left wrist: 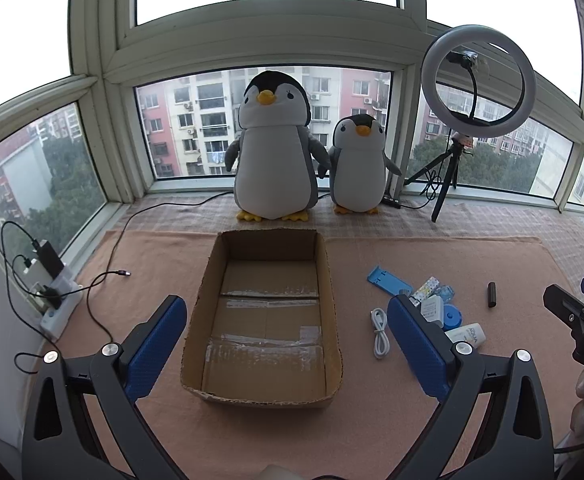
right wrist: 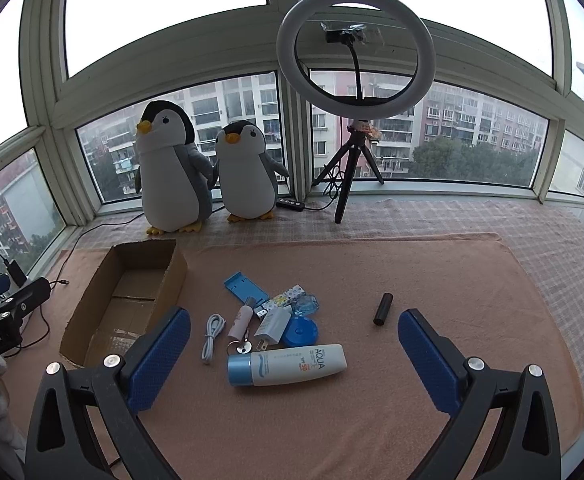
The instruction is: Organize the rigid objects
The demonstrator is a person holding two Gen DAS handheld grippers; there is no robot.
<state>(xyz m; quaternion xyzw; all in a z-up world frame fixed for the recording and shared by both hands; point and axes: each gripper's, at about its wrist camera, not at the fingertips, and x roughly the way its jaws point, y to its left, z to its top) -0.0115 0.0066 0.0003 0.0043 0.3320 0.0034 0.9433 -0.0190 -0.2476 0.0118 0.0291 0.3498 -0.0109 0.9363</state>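
Clutter partly hides the small pink bottle (right wrist: pixel 239 322), perhaps cosmetic, while both hand-held grippers (left wrist: pixel 288 332) (right wrist: pixel 294 348) gape wide, empty.

The left wrist view is looking forward from low over the near edge of the pink mat (left wrist: pixel 432 264), sitting close to the cardboard box (left wrist: pixel 328 292) and facing the window; the right wrist view is looking the same way from further right, close over the sunscreen tube (right wrist: pixel 292 364); both are sharing the box, penguins (right wrist: pixel 172 168) and ring light (right wrist: pixel 356 52).
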